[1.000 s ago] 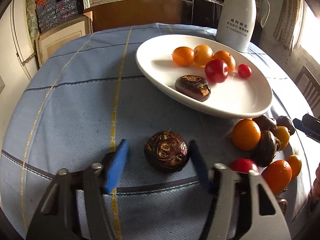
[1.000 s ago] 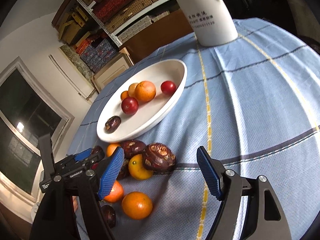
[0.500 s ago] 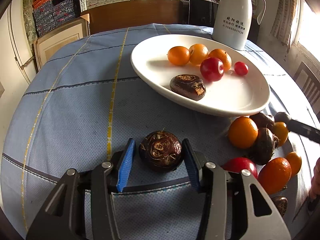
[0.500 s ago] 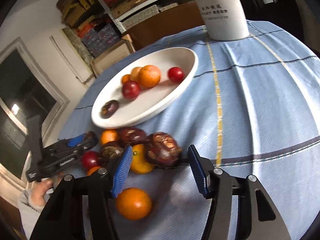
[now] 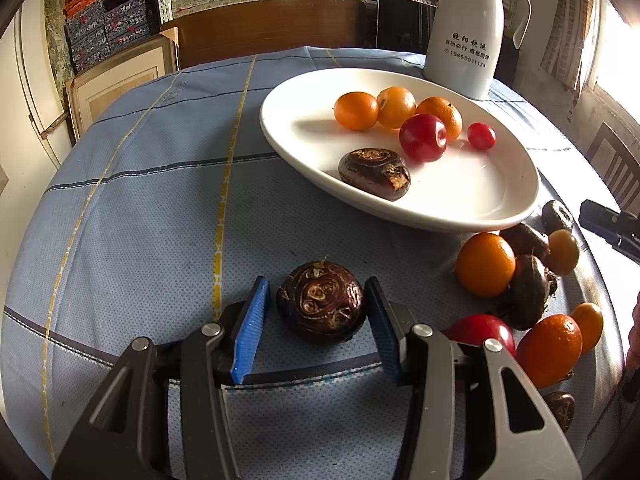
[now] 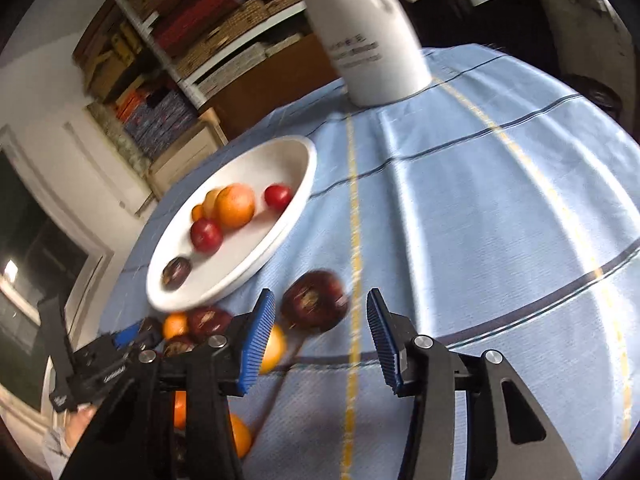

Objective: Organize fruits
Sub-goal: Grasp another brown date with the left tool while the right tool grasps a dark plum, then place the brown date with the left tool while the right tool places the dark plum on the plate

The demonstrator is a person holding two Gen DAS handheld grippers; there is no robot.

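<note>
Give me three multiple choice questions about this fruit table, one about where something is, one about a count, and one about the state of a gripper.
1. Where does the white jug stand?
A. behind the plate
B. on the plate
C. between the left gripper's fingers

2. How many pieces lie on the white plate?
A. three
B. six
C. nine

3. How is the left gripper set?
A. shut on an orange
B. open, pads either side of the dark brown water chestnut
C. open above the plate

Answers:
1 A, the jug stands on the blue cloth past the plate's far rim.
2 B, three orange fruits, two red ones and one dark brown one.
3 B, a gap shows at the left pad, and the right pad is at or near the chestnut's skin.
</note>
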